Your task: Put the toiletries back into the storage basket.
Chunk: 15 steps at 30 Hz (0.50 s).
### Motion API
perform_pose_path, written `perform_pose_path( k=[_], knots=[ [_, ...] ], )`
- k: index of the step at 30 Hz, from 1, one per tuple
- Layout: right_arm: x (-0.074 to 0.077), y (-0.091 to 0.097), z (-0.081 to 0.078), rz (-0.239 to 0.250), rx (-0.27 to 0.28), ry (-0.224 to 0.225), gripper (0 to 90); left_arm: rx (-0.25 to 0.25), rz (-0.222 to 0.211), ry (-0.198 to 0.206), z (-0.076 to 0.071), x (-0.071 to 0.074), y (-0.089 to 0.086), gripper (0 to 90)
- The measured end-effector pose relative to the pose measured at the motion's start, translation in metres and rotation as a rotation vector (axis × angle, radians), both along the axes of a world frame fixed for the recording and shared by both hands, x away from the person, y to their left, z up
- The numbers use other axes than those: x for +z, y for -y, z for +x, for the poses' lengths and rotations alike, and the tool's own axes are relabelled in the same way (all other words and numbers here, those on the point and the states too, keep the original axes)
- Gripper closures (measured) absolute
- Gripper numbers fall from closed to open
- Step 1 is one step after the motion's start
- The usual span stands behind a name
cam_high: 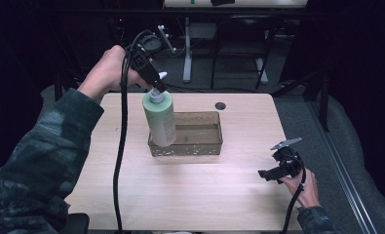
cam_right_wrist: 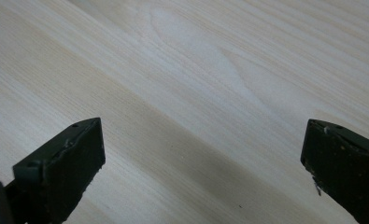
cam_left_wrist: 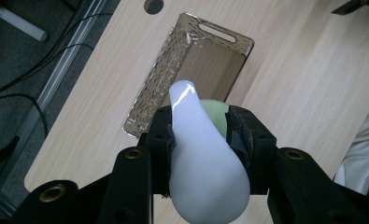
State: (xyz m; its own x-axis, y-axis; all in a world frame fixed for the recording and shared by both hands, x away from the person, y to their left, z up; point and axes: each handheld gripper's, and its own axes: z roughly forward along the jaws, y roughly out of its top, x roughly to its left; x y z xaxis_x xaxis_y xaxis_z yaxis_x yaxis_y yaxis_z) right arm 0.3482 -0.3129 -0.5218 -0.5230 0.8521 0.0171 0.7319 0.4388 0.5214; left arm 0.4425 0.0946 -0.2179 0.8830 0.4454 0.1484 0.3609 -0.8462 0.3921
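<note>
The left gripper [cam_high: 154, 84] is clamped on the white pump top of a pale green bottle [cam_high: 160, 118], its jaws pressed against the neck on both sides. The bottle hangs nearly upright, its base at the left end of the clear brown tray [cam_high: 200, 146] on the counter [cam_high: 219, 190]; whether it touches the tray floor I cannot tell. By my reading, the grasp is done, and moving and releasing the bottle are left. The right gripper [cam_high: 270, 173] rests near the counter's right edge, jaws wide apart and empty.
</note>
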Motion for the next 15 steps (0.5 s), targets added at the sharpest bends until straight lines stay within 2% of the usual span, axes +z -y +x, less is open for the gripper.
perform_pose_path(
  k=[3, 7, 15],
  knots=[
    [0.000, -0.001, 0.000, 0.006, -0.001, -0.005, 0.0, 0.009, 0.011, -0.003, 0.004, -0.001, 0.001, 63.1],
    [0.000, 0.000, 0.000, 0.002, 0.002, -0.001, 0.0, 0.029, 0.005, -0.002, 0.009, 0.001, 0.001, 63.1],
    [0.001, 0.000, -0.001, -0.001, 0.000, -0.001, 0.0, 0.037, 0.012, 0.009, 0.016, 0.003, 0.005, 63.1]
  ],
)
